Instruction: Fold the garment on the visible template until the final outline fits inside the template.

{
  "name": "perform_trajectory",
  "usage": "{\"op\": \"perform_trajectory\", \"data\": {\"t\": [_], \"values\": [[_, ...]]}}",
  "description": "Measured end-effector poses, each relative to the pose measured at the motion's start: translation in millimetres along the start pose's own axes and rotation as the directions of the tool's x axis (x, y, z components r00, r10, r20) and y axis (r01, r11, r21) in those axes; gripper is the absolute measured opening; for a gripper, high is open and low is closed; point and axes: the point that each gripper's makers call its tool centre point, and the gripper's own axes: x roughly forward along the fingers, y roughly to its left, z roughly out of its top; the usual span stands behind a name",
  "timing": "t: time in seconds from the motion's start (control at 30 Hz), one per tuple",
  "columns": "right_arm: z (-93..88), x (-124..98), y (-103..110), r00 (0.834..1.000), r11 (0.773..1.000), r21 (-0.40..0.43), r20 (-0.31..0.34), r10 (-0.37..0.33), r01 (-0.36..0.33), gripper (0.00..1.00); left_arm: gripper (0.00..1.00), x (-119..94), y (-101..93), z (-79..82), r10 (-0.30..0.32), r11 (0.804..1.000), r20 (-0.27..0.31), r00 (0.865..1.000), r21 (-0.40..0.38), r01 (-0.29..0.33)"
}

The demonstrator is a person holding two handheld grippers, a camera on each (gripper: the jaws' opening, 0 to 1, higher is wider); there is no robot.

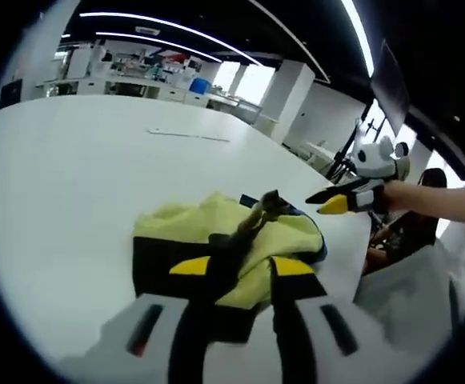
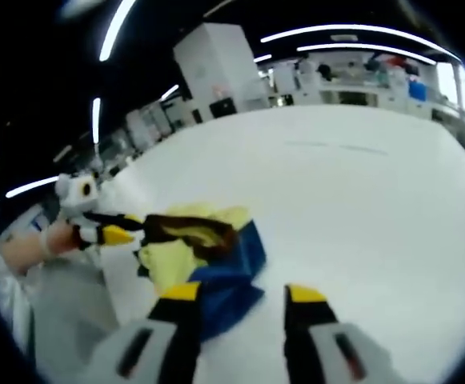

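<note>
The garment (image 1: 232, 232) lies bunched on the white table (image 1: 96, 176): pale yellow cloth with black panels and a blue part (image 2: 232, 276). A dark band of it (image 1: 252, 224) rises off the heap and runs back between my left gripper's (image 1: 241, 266) jaws, which are shut on it. In the right gripper view the left gripper (image 2: 124, 228) comes in from the left, held by a hand, with the dark band (image 2: 192, 228) stretched from its tips. My right gripper (image 2: 242, 294) stands open just short of the blue cloth, nothing between its fingers. It also shows at the garment's right edge (image 1: 328, 200).
The white table stretches far beyond the garment, with a thin line marked across it (image 1: 188, 134). A person's arm (image 1: 440, 200) reaches in from the right, and another person sits past the table's edge (image 1: 408, 232). Desks and a white pillar (image 1: 284, 100) stand in the background.
</note>
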Motion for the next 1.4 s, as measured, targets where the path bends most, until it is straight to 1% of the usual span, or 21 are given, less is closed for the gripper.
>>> {"op": "perform_trajectory", "data": {"t": [0.1,0.17,0.23,0.3,0.4,0.53,0.6,0.67,0.8,0.93,1.0,1.17,1.23,1.3,1.33,1.4], "values": [[-0.4,6.3,-5.8,1.000,1.000,0.010,-0.006,-0.002,0.002,0.33,0.19,4.5,7.7,-3.5,0.017,1.000,0.002,1.000,-0.024,-0.017],[0.2,9.4,-8.9,1.000,1.000,0.025,-0.005,-0.007,0.008,0.29,0.17,7.6,9.8,-4.8,0.027,0.999,0.003,1.000,-0.043,-0.027],[0.5,11.9,-7.0,1.000,0.999,0.037,0.000,-0.001,0.001,0.26,0.15,9.5,10.7,-5.8,0.033,0.999,0.001,0.999,-0.043,-0.033],[-1.0,15.1,-6.0,1.000,1.000,0.029,-0.015,0.006,-0.005,0.26,0.10,12.9,10.9,-6.6,0.036,0.999,0.006,0.999,-0.033,-0.036],[-1.1,17.4,-5.5,1.000,0.999,0.032,-0.018,0.012,-0.012,0.25,0.00,16.8,13.9,-7.0,0.048,0.998,0.008,0.999,-0.032,-0.048],[-1.4,19.5,-5.4,1.000,0.999,0.035,-0.022,0.014,-0.014,0.22,0.00,12.0,16.9,0.7,0.066,0.997,0.036,0.997,-0.043,-0.065],[-2.9,20.9,-2.8,0.999,0.999,0.035,-0.028,0.022,-0.021,0.19,0.00,9.2,19.4,4.4,0.075,0.997,0.039,0.996,-0.035,-0.073],[-3.1,23.3,-0.2,0.999,0.999,0.037,-0.028,0.029,-0.028,0.18,0.00,5.6,23.2,7.3,0.087,0.996,0.040,0.995,-0.027,-0.086],[-2.2,26.9,6.0,0.999,0.998,0.036,-0.023,0.049,-0.048,0.17,0.00,-2.5,34.1,14.2,0.118,0.993,0.064,0.991,-0.032,-0.117],[-2.6,28.1,9.8,0.998,0.997,0.038,-0.023,0.063,-0.062,0.14,0.00,-4.5,40.0,17.0,0.137,0.990,0.061,0.989,-0.027,-0.136],[-3.2,28.8,9.8,0.998,0.997,0.045,-0.023,0.065,-0.064,0.15,0.00,-4.1,42.5,17.5,0.146,0.989,0.057,0.988,-0.020,-0.145],[-9.0,37.3,4.2,0.997,0.992,0.098,-0.024,0.078,-0.075,0.14,0.00,-2.7,42.6,17.1,0.147,0.989,0.055,0.988,-0.022,-0.146],[-13.4,40.4,5.9,0.995,0.986,0.143,-0.026,0.094,-0.090,0.14,0.00,-0.9,44.2,15.4,0.146,0.989,0.046,0.988,-0.022,-0.145],[-14.8,42.3,5.9,0.995,0.977,0.190,-0.014,0.103,-0.099,0.13,0.00,-0.3,45.5,14.9,0.144,0.989,0.042,0.989,-0.021,-0.144],[-14.9,43.5,4.5,0.995,0.971,0.219,-0.003,0.104,-0.101,0.12,0.00,-0.6,45.3,15.3,0.143,0.990,0.042,0.989,-0.021,-0.142],[-16.8,44.2,4.4,0.994,0.972,0.210,-0.006,0.112,-0.109,0.06,0.00,-0.7,44.8,15.8,0.141,0.990,0.042,0.989,-0.020,-0.140]]}}
